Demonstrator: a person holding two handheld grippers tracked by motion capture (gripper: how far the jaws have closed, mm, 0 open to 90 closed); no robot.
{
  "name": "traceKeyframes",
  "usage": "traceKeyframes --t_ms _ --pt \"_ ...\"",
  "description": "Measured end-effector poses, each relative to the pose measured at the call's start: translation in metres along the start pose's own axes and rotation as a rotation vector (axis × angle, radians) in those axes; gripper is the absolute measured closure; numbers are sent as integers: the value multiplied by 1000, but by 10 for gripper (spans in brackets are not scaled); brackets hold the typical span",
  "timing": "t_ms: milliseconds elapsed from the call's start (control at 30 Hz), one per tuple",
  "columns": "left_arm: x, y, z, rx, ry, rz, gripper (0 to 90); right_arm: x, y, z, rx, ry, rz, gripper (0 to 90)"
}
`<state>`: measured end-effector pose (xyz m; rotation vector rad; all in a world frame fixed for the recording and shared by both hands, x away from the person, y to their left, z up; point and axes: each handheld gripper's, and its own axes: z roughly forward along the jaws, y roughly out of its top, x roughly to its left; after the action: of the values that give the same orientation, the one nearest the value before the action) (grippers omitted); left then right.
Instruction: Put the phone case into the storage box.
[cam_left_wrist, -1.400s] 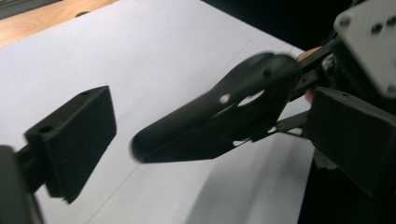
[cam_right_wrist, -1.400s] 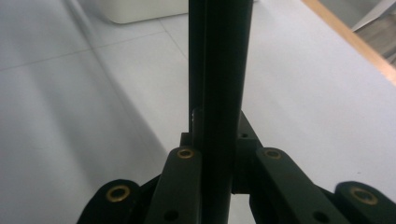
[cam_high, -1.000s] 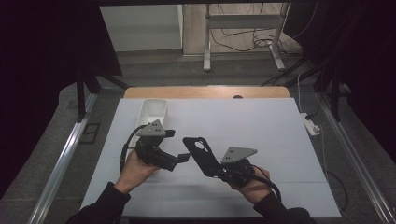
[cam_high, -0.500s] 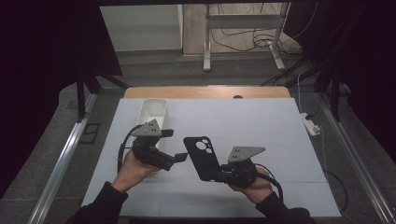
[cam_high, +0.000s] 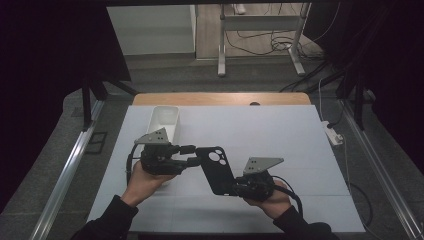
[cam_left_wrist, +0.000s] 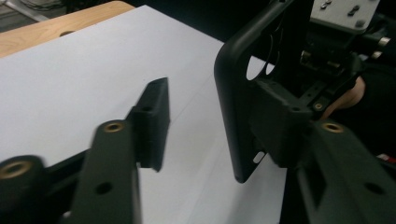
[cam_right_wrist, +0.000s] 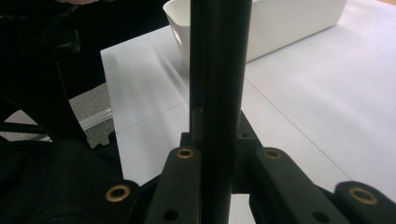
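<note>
On the white bench, two hand-held grippers meet over a black phone case.

A dim room with cables on the floor lies beyond the bench's wooden far edge; a white tub stands at the left. The left gripper points right, its fingers just closing, one touching the case's top end, the other apart. The right gripper points left, fingers clamped on the case's lower end, holding it above the bench.

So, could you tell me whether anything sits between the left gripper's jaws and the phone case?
Nothing visible does. The left gripper, whose jaws have just been closing, already straddles the top edge of the black phone case; one pad is against it, the other is apart across bare air. The right gripper clamps its lower end.
</note>
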<state>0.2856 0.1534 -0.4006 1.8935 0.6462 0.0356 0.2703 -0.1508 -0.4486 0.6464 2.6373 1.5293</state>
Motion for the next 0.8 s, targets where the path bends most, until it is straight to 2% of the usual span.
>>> traceKeyframes --t_ms 300,800 --pt "0 0 1 -11 -20 -16 692 1 0 1 3 -12 -2 842" --pt "2 -1 1 -25 -21 -52 781 2 1 3 1 -25 -11 843"
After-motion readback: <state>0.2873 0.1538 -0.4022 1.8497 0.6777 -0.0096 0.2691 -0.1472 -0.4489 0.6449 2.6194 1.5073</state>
